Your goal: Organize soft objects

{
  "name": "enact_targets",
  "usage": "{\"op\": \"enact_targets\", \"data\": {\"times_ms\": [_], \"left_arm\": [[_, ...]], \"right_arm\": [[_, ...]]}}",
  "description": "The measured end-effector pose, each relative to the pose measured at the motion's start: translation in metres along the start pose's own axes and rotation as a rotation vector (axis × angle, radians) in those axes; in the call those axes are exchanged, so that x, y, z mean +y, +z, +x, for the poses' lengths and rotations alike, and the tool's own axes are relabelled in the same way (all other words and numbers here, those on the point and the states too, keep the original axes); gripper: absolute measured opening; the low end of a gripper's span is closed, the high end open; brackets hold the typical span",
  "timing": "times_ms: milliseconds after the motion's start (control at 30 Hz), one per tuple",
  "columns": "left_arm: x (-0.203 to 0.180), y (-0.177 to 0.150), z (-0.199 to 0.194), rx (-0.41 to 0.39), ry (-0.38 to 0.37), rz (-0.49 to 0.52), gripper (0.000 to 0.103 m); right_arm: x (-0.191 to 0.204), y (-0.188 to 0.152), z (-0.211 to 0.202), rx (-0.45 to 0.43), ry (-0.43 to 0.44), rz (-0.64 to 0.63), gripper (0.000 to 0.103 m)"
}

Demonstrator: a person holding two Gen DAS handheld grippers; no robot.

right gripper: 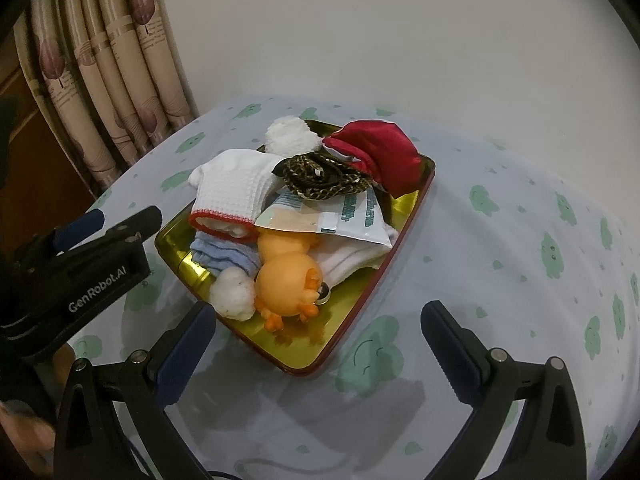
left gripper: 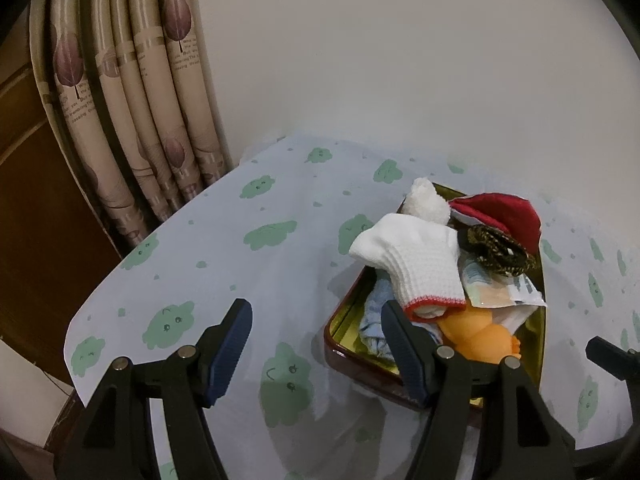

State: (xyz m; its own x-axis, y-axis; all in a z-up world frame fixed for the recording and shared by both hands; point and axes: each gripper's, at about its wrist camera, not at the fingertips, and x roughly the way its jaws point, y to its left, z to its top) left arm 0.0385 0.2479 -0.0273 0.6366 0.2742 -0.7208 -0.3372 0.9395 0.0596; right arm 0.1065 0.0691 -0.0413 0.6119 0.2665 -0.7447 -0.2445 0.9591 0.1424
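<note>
A gold tray with a red rim (right gripper: 400, 216) (left gripper: 344, 320) holds a pile of soft things: a white knit glove with a red cuff (right gripper: 232, 192) (left gripper: 416, 264), a red pouch (right gripper: 380, 152) (left gripper: 508, 216), a black-and-gold cord (right gripper: 324, 180) (left gripper: 496, 252), a white pompom (right gripper: 288, 136) (left gripper: 426, 200), an orange rubber duck (right gripper: 288, 284) (left gripper: 476, 336), a blue cloth (right gripper: 220, 256), a cotton ball (right gripper: 234, 292) and a plastic packet (right gripper: 332, 216). My left gripper (left gripper: 316, 332) is open at the tray's left edge. My right gripper (right gripper: 320, 336) is open over the tray's near corner.
The tray sits on a table under a pale blue cloth with green cloud prints (right gripper: 520, 240). Beige curtains (left gripper: 132, 100) hang at the back left by a white wall. The left gripper's body (right gripper: 80, 268) shows left of the tray in the right wrist view.
</note>
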Motion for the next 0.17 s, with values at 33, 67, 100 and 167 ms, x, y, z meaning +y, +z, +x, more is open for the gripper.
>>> {"op": "enact_targets", "data": {"times_ms": [33, 67, 100, 167], "left_arm": [[-0.0004, 0.0001, 0.0006, 0.002, -0.001, 0.002, 0.069], [-0.0007, 0.0001, 0.0012, 0.006, -0.002, 0.004, 0.069], [-0.0016, 0.0, 0.0013, 0.008, 0.0, 0.006, 0.069], [-0.0031, 0.0002, 0.0011, 0.009, 0.003, 0.013, 0.069]], "right_arm": [[0.0002, -0.0001, 0.0, 0.0, 0.0, -0.002, 0.102], [0.0005, -0.0004, -0.0002, 0.0, -0.001, -0.002, 0.102], [0.0005, -0.0005, -0.0006, -0.002, -0.001, -0.004, 0.102], [0.0009, -0.0006, -0.0007, -0.004, -0.003, -0.01, 0.102]]}}
